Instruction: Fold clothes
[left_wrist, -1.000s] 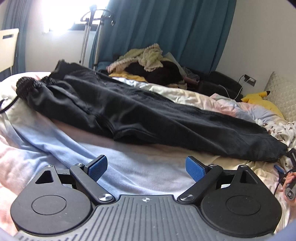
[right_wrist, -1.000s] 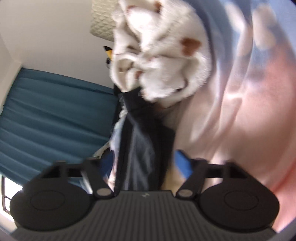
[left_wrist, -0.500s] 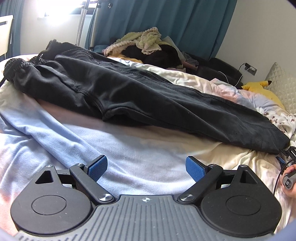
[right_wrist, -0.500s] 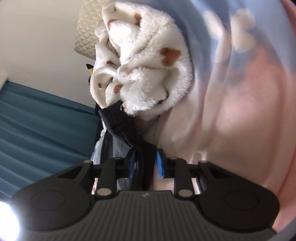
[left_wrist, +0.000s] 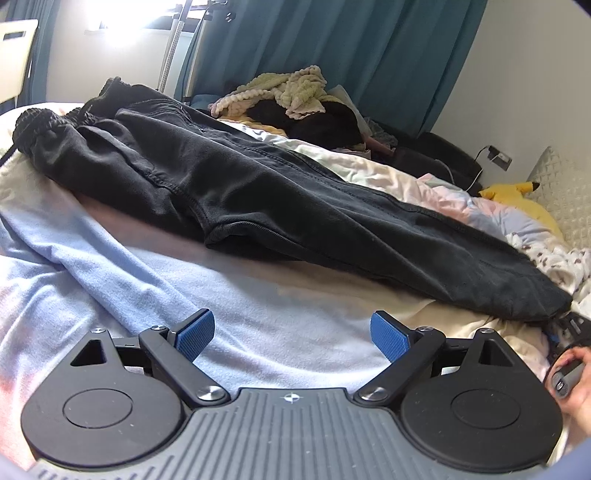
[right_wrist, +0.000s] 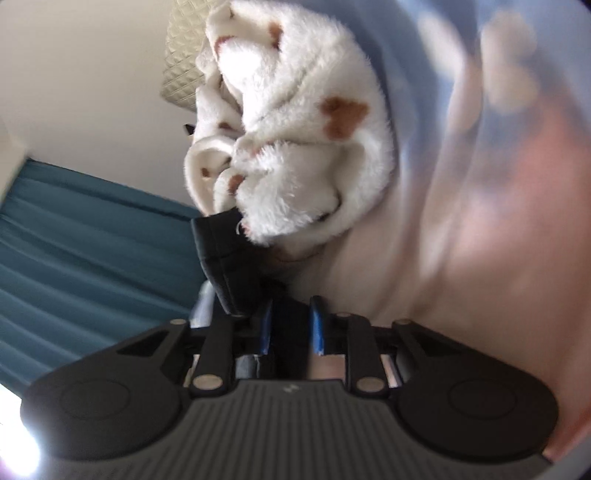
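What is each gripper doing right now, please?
Left gripper: jaws open, empty, above the bedding.
Right gripper: jaws shut on the hem of the black trousers.

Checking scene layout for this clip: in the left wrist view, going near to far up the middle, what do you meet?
Left gripper → light blue blanket → black trousers → pile of clothes → teal curtain.

Each of the two hand-held tools has a grey ribbed centre plate with a small crosshair mark, flanked by round black discs. Black link arms on silver pivot screws carry blue ridged pads (left_wrist: 195, 334). A hand (left_wrist: 574, 384) grips a dark handle.
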